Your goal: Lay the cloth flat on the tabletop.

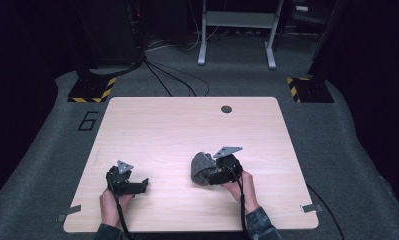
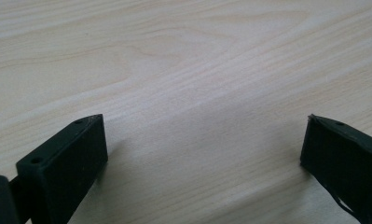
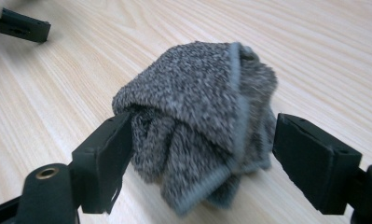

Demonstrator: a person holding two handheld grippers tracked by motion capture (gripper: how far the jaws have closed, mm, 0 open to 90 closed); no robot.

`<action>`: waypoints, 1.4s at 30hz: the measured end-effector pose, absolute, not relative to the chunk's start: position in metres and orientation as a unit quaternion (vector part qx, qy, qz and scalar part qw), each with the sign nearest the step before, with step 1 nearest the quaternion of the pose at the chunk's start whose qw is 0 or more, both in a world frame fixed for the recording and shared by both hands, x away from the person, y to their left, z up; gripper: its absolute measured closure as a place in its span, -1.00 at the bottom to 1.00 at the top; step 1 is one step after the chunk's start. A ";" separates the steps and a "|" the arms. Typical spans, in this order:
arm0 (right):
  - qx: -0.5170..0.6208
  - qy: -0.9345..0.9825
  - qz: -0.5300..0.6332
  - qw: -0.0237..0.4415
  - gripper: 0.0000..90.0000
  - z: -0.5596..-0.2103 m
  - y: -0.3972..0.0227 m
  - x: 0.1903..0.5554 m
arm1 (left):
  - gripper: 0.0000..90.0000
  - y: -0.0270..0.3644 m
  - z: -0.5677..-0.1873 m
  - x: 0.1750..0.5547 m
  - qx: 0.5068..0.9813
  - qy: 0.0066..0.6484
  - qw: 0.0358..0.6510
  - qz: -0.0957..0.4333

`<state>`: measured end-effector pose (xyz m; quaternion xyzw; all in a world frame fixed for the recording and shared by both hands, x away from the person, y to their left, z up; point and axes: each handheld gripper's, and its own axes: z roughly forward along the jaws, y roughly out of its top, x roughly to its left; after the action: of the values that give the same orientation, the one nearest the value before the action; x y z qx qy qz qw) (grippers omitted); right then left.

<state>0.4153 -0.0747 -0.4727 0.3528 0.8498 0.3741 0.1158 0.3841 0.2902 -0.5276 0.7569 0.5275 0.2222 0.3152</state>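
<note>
A crumpled grey terry cloth (image 1: 201, 167) lies bunched on the light wooden table (image 1: 187, 125), right of centre near the front. My right gripper (image 1: 208, 175) reaches it from the right. In the right gripper view its jaws stand on either side of the cloth (image 3: 197, 116); the left pad brushes the pile and the right pad stands just off it, so the right gripper (image 3: 202, 140) is open around the cloth. My left gripper (image 1: 139, 186) rests low at the front left, open, with bare wood between its jaws (image 2: 202, 140). Its tip also shows far off (image 3: 20, 25).
A dark round cable hole (image 1: 226, 109) sits near the table's far edge. Beyond the table are grey carpet, black cables (image 1: 172, 80), a white frame's legs (image 1: 237, 35) and two stand bases with yellow-black tape (image 1: 92, 89). Bare wood surrounds the cloth.
</note>
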 end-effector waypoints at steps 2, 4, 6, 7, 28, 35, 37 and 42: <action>0.351 0.848 0.378 0.121 -0.56 -0.470 -0.082 0.412 | -0.97 0.285 -0.522 0.384 0.758 0.521 0.328 0.218; 0.356 0.845 0.380 0.122 -0.55 -0.469 -0.088 0.409 | -0.96 0.278 -0.513 0.384 0.762 0.507 0.339 0.217; 0.361 0.842 0.381 0.125 -0.54 -0.468 -0.093 0.406 | -0.95 0.269 -0.503 0.386 0.770 0.489 0.353 0.208; 0.365 0.840 0.381 0.124 -0.52 -0.469 -0.094 0.405 | -0.95 0.263 -0.499 0.387 0.775 0.480 0.356 0.205; 0.372 0.830 0.396 0.127 0.24 -0.478 -0.087 0.385 | -0.57 0.132 -0.457 0.414 0.862 0.299 0.382 0.149; 0.370 0.838 0.377 0.140 0.37 -0.481 -0.078 0.389 | -0.23 0.117 -0.465 0.420 0.870 0.288 0.373 0.144; 0.371 0.840 0.370 0.141 0.47 -0.483 -0.076 0.391 | 0.01 0.116 -0.467 0.422 0.872 0.286 0.372 0.138; 0.377 0.839 0.365 0.143 0.71 -0.488 -0.077 0.396 | 0.48 0.117 -0.469 0.422 0.865 0.287 0.384 0.148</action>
<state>0.3959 -0.0773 -0.4882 0.3766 0.8392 0.3650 0.1435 0.4218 0.1174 -0.4687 0.8649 0.2874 0.1479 0.3841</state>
